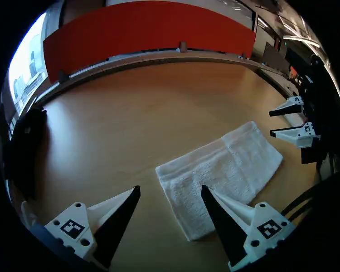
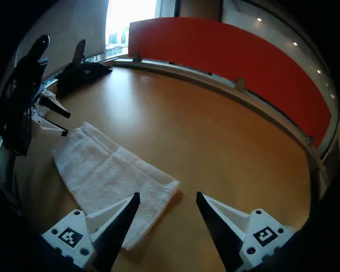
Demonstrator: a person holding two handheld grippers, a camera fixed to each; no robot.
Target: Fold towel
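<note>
Wide-spread white fingers of the left claw [image 1: 169, 187] stand at the bottom of the left gripper view, open and holding nothing. One of them reaches over the near edge of the towel [image 1: 220, 167] without pinching it. The right claw [image 2: 167, 194] is just as open and empty in the right gripper view, its tips hanging above the towel's nearer end.

That towel is white terry cloth. It lies flat on the wooden counter [image 1: 124, 127] as a long, doubled-looking rectangle (a ridge across it suggests one layer over another). It sits between the two claws, well short of the red panel [image 1: 147, 31] along the counter's far side.

It should handle as light, soft and quite limp. It will sag and drape from wherever it is lifted, and it will not hold a shape of its own. Nothing about it is fragile. The pile gives the fingers good purchase, but the counter looks smooth, so a push along the surface would probably slide or bunch the whole cloth instead of lifting an edge.

The best hold, I judge, is at the two corners of one short end, one claw to each. Each finger pair should close through every layer, so that the end rises evenly and can be carried over to the opposite end.
</note>
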